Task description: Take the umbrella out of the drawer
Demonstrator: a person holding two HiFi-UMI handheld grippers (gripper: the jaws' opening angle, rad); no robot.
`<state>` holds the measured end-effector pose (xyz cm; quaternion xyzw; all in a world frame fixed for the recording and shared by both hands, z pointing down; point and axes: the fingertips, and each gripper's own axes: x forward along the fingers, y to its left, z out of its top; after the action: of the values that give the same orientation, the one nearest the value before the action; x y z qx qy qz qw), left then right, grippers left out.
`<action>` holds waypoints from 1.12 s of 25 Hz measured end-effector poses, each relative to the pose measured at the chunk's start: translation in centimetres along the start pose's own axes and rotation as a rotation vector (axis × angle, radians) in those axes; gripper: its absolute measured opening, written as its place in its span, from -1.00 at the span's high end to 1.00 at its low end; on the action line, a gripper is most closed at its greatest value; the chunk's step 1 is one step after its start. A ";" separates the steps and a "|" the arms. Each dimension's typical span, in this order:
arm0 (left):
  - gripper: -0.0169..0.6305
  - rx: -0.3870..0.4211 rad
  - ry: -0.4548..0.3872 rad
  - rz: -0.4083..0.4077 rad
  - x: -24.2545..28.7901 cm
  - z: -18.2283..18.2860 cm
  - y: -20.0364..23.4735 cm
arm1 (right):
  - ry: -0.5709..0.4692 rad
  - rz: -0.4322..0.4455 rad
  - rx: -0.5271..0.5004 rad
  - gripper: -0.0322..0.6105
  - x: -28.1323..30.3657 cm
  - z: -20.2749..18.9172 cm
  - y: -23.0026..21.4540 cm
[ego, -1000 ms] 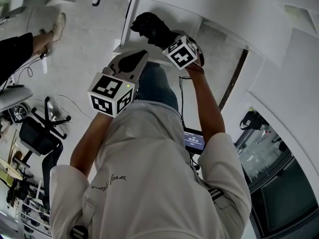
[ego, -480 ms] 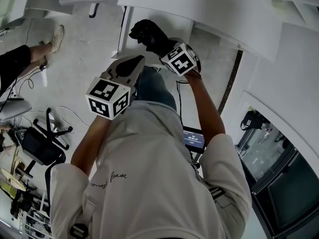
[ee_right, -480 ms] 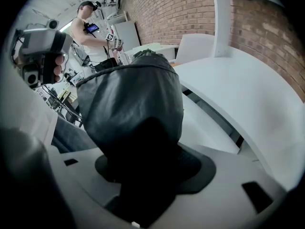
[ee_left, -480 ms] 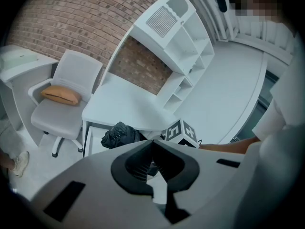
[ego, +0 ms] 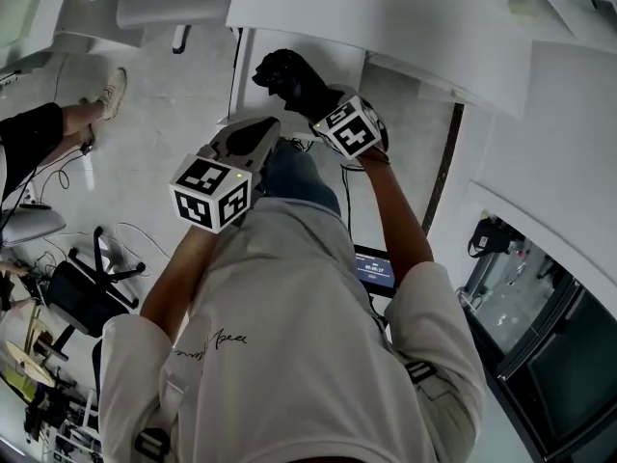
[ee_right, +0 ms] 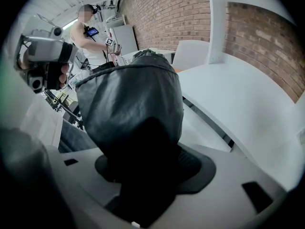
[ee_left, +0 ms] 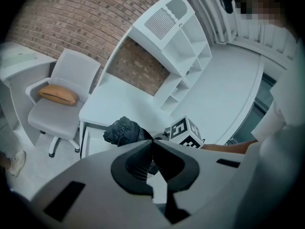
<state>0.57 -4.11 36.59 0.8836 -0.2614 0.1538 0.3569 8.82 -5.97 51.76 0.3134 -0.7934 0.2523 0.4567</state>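
Since a second ago the right gripper [ego: 320,100] sits slightly lower in the head view, nearer the left gripper [ego: 253,135]; its load is unchanged.

White curved desk [ee_left: 125,101] runs along a brick wall [ee_left: 71,18], with a white shelf unit [ee_left: 177,46] standing on it. Below lies pale, speckled floor [ego: 164,99]. A grey office chair [ee_left: 61,109] carrying an orange cushion [ee_left: 58,94] stands beside the desk's end, and a bystander's shoe [ego: 114,50] shows well off to the left.

The folded umbrella [ego: 285,73] is a stubby black bundle of crinkled, slightly glossy fabric. The right gripper's jaws are clamped on its lower end, and its bulk fills the right gripper view. It hangs in the air over the pulled-out white drawer [ego: 337,61], just beneath the desk's edge and not touching either.

The left gripper's ribbed dark pads are pressed tip to tip with nothing between them. It hovers near the umbrella, apart from it.

Open floor lies to the left; the desk's rim crowds the space above and to the right.
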 end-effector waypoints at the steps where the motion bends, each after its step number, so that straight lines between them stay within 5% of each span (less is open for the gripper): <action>1: 0.90 0.003 -0.003 -0.002 -0.1 0.2 0.0 | -0.003 -0.004 0.001 0.13 -0.2 0.1 0.0; 28: 0.90 0.075 -0.103 -0.055 -1.5 6.2 -0.6 | -0.219 -0.095 0.072 0.14 -8.7 6.3 -0.8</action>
<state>0.24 -7.68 31.23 0.9098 -0.2492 0.1079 0.3138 9.20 -8.52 41.26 0.3924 -0.8132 0.2232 0.3674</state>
